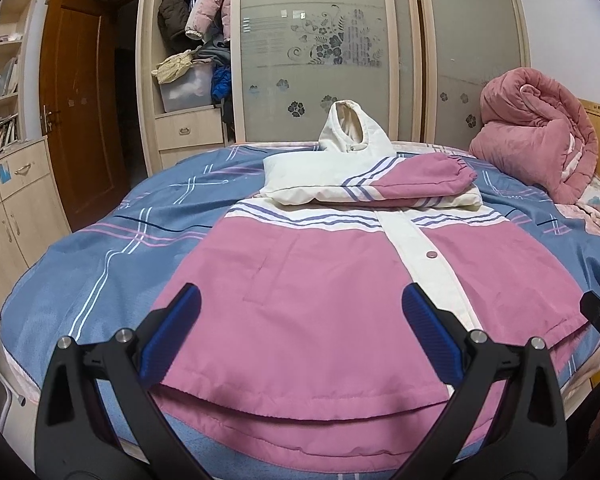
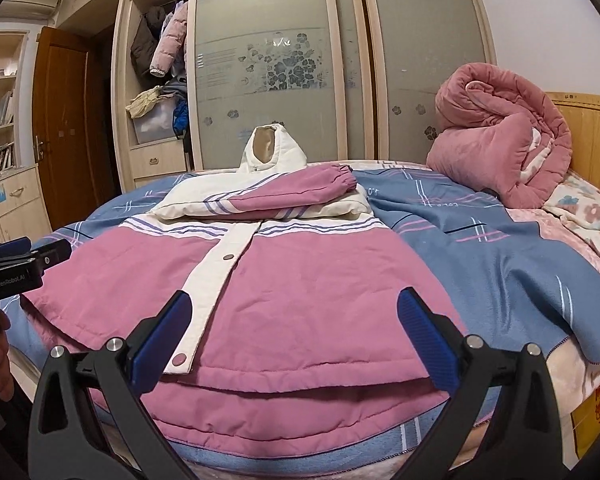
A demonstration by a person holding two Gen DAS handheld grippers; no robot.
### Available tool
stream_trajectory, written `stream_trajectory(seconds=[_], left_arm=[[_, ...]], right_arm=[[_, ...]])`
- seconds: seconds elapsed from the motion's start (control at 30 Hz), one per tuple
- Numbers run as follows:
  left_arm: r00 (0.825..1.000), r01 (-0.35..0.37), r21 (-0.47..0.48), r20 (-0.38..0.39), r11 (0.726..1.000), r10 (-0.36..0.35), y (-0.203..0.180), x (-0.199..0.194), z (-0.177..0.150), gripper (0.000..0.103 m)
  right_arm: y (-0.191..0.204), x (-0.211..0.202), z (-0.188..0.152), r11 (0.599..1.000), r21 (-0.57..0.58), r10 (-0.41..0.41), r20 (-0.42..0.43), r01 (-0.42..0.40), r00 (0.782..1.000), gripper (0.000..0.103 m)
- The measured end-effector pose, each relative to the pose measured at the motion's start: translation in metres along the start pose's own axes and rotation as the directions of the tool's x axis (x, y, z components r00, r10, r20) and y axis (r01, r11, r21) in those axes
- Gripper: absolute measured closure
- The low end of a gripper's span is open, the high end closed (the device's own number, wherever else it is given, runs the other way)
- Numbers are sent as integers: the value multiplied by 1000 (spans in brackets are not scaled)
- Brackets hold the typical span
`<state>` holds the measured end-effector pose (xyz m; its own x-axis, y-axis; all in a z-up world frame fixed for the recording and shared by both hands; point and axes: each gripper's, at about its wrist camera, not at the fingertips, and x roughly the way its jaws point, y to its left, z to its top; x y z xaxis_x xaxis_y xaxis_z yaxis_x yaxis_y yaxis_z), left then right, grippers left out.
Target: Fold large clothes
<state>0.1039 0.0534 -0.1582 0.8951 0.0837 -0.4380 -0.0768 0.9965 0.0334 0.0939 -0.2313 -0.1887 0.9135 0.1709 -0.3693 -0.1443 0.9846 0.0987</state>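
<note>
A pink and cream hooded jacket lies front-up on the bed, hem toward me, its hood standing upright at the far end. Both sleeves are folded across the chest, the pink cuffed one on top. My left gripper hovers open over the hem's left part, nothing between its blue pads. My right gripper is open above the hem's right part, straddling the cream placket. The left gripper's tip shows at the right wrist view's left edge.
A blue plaid bedspread covers the bed. A rolled pink quilt sits at the far right by the wooden headboard. Behind stand a sliding-door wardrobe, an open clothes shelf, a brown door and bookshelves.
</note>
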Motion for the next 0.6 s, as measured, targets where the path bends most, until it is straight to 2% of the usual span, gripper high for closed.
stream_trajectory(seconds=[0.6], left_arm=[[1000,3,6,-6,1000,-3,-1,-1,-1,2]], right_arm=[[8,5,1,1000,-10,3,-9,-3,1000,1]])
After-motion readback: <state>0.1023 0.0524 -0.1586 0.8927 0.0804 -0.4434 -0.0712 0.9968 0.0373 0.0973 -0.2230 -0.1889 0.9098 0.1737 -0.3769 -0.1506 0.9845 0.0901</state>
